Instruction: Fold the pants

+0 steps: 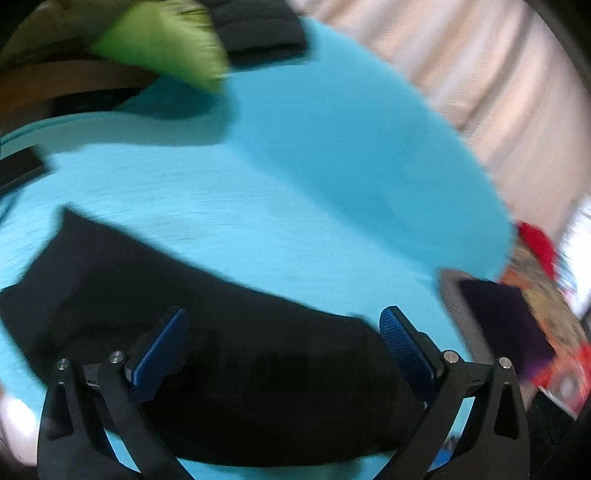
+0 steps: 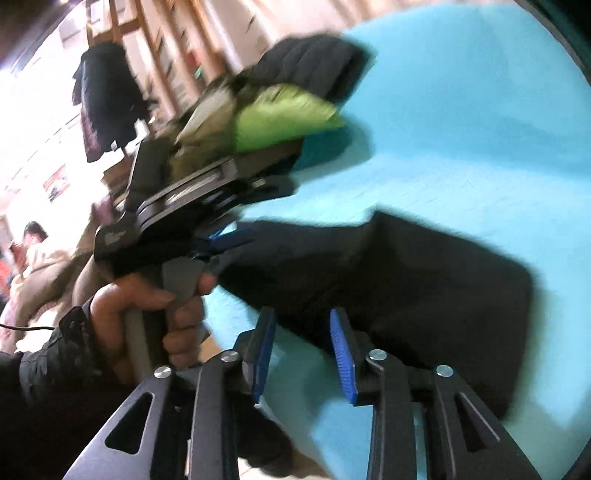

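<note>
Black pants (image 1: 229, 354) lie bunched on the turquoise tabletop (image 1: 314, 155), right under both tools. Left tool (image 1: 282, 343) is spread wide, holding nothing; right tool (image 2: 303, 354) is partly spread over the hem, also holding nothing. Everything's blurry, so a rushed pinch might grab one layer only and skew the fold.

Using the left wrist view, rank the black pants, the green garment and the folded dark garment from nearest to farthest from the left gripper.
1. black pants: directly beneath the left gripper, between its open jaws.
2. green garment: far across the blue surface, upper left.
3. folded dark garment: just behind the green one, at the top.
</note>
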